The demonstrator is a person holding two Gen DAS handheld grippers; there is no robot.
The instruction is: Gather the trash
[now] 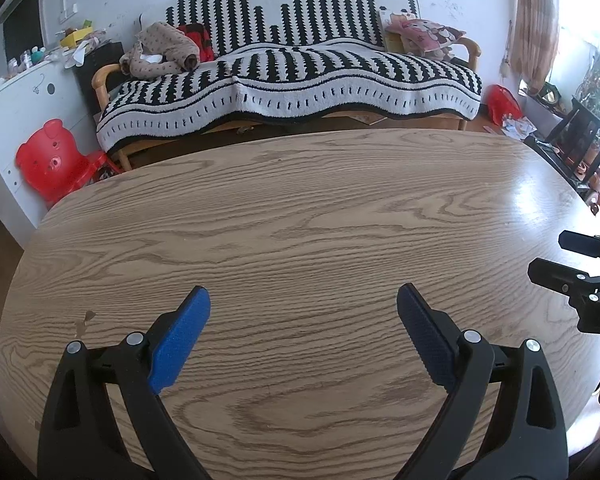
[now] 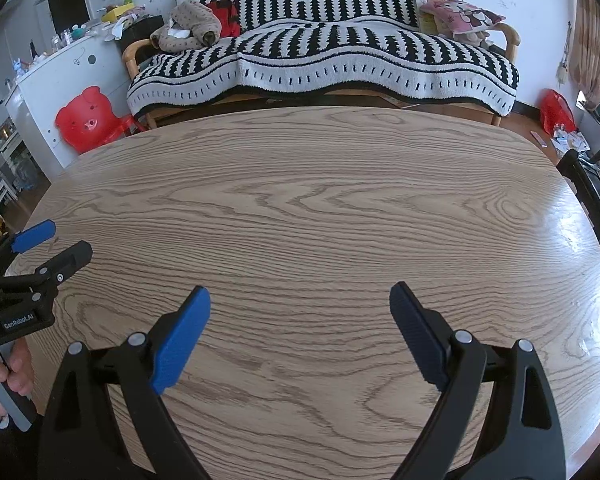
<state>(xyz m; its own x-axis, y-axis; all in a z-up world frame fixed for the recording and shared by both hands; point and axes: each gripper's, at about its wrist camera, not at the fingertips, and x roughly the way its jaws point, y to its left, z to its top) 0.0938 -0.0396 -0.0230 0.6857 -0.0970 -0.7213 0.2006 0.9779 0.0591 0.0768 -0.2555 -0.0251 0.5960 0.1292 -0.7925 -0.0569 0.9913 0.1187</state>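
Both the left hand-held gripper (image 1: 303, 300) and right hand-held gripper (image 2: 300, 300) gape apart over the bare oval wood-grain bench (image 1: 300, 208); no trash shows.

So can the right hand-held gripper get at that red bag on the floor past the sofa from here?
Probably not as it stands: the red bag lies on the floor beyond the table, whose whole top separates it from the open right hand-held gripper.
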